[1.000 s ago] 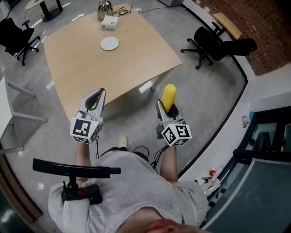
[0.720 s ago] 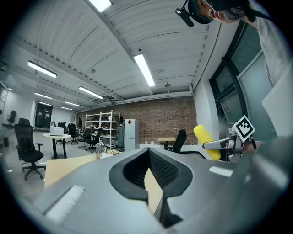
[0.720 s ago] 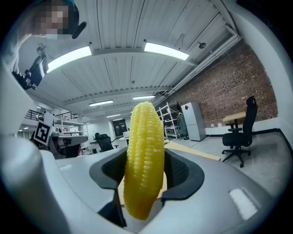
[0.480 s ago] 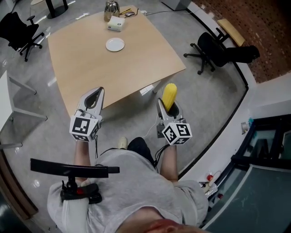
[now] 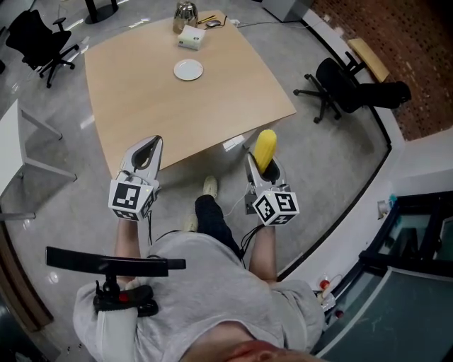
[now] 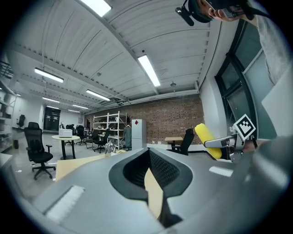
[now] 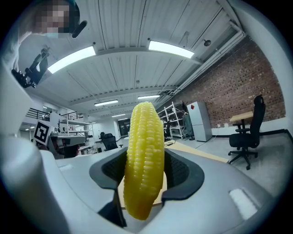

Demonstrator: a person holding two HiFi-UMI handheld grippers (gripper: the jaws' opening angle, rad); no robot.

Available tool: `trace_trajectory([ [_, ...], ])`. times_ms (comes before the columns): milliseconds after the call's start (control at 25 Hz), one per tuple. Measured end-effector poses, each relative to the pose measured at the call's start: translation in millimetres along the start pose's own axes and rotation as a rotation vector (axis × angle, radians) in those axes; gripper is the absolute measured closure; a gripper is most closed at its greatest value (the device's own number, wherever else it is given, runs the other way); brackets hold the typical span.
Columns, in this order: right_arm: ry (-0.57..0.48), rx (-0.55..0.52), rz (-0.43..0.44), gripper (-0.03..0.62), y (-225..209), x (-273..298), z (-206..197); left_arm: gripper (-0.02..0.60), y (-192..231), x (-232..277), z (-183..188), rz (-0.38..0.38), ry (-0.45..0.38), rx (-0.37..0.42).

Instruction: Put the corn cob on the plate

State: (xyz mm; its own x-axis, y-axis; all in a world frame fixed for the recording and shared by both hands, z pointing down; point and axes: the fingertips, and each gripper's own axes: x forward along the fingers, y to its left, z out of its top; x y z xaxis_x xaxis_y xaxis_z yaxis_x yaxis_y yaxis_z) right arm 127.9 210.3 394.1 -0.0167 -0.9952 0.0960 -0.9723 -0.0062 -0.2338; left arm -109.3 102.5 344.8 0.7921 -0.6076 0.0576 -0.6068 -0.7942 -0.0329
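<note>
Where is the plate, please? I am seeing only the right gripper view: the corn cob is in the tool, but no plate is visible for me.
Observer: The head view shows a white plate on the far part of the wooden table. It is well ahead of the right tool, which holds the corn cob short of the table's near edge.
Operator: Is something on the plate or beside it?
Observer: The plate looks empty. A small white box and a metal jug stand behind it, near the far edge.
Operator: And the other side?
Observer: In the left gripper view, the left tool has its jaws together with nothing between them.
</note>
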Motion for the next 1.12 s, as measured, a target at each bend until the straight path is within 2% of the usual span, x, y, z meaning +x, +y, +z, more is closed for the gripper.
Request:
trace_trajectory([
  [520,-0.003,0.002,0.022,0.359,-13.9,18.2,7.4,0.561,3.6,13.1,1.2,0.04,0.023,0.0],
  [1120,0.039,-0.001,0.058,0.359,-51.7,75.2,11.8,0.561,15.1,71.2,-2.7,0.064,0.042,-0.013],
])
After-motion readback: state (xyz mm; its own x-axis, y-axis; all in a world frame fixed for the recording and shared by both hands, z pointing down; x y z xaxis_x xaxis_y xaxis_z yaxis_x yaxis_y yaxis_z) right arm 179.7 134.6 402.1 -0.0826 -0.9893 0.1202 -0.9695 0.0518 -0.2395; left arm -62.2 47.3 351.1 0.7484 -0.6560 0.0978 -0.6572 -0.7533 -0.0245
